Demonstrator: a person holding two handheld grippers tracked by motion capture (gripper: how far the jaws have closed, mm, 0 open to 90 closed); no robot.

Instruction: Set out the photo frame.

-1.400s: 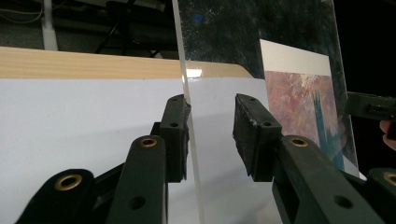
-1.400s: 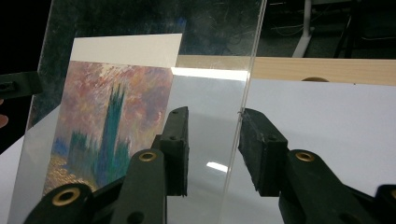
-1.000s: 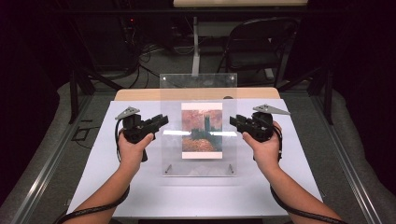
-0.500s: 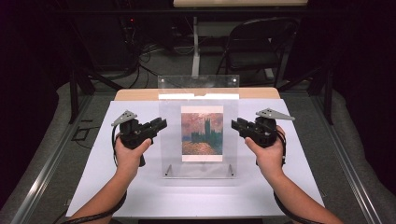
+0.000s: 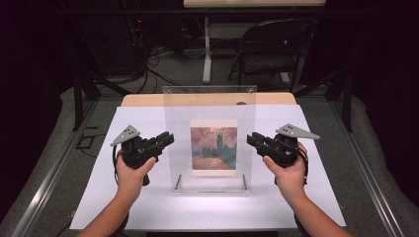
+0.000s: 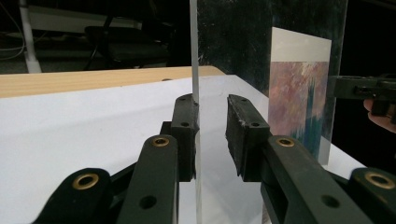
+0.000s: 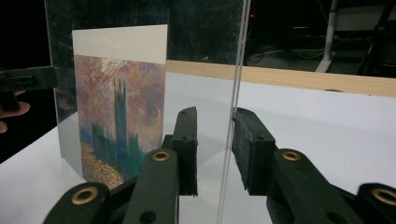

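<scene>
Frame: clear acrylic frame point(image 5: 210, 138) with a painted print point(image 5: 214, 150); stands upright mid-tabletop point(image 5: 148, 207)
Handling: stiff, slick, probably light; scratches easily
Hold: side edges, both at once
Left gripper point(image 6: 212, 135): fingers have just been closing; edge between, one pad touching
Right gripper point(image 7: 215, 151): fingers narrowing likewise; edge between, gaps both sides

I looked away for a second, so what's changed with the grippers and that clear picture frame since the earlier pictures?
The clear frame has tipped up from leaning back to upright. The left gripper and right gripper have been closing over its side edges; in the gripper views the pads do not yet clamp both faces. The print stays inside, and the frame's foot stays put on the white table.
</scene>
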